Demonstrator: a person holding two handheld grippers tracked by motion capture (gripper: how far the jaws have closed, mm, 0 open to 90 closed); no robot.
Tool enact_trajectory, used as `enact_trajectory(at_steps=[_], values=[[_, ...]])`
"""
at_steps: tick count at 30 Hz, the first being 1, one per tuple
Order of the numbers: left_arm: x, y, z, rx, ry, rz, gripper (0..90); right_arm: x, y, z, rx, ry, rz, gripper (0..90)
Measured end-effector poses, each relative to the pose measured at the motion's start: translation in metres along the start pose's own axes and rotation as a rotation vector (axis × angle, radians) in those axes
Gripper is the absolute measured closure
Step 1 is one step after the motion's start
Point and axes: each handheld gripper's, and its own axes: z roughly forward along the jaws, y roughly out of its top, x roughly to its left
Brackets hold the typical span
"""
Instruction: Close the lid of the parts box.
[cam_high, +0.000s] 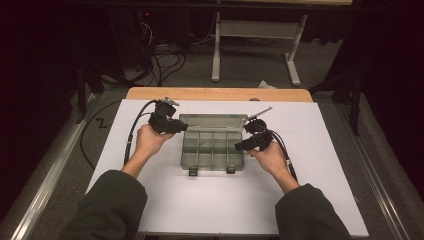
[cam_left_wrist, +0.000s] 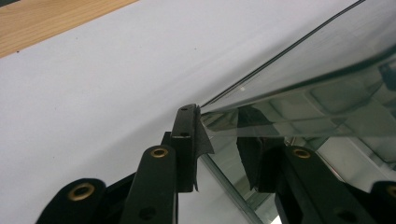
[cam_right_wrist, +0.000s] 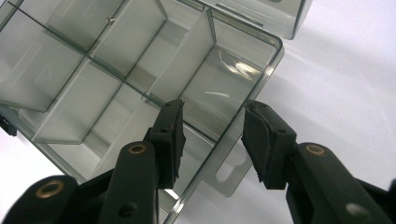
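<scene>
Tools flank my clear compartment box (cam_high: 212, 147) at mid-bench (cam_high: 300, 200): left tool (cam_left_wrist: 219, 135) straddles its raised lid (cam_left_wrist: 327, 60) at the far-left corner, right tool (cam_right_wrist: 212, 140) gapes astride the right wall. Box is open, its 8 compartments empty; any filling and closing remain.

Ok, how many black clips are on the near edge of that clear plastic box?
2: the left clip and the right clip, both on the near edge of the box, facing the person. None seem hidden.

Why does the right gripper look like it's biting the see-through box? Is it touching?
Apart. In the right gripper view, the fingers straddle the box wall with visible gaps.
</scene>
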Motion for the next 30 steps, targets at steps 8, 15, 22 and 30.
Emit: enact_trajectory(at_steps=[8,15,22,30], values=[[0.0,0.0,0.0,0.001,0.001,-0.004,68.4,0.001,-0.002,-0.003,0.003,0.018,-0.007,57.3],[0.001,0.0,0.0,0.003,0.001,-0.01,68.6,0.003,-0.003,-0.007,0.004,0.027,-0.016,54.9],[0.0,0.0,-0.002,-0.002,0.001,-0.011,68.6,0.004,-0.006,-0.013,-0.013,0.035,-0.02,55.1],[-0.001,0.0,-0.004,0.0,-0.002,-0.007,68.8,-0.001,-0.012,-0.024,-0.053,0.021,-0.013,63.9]])
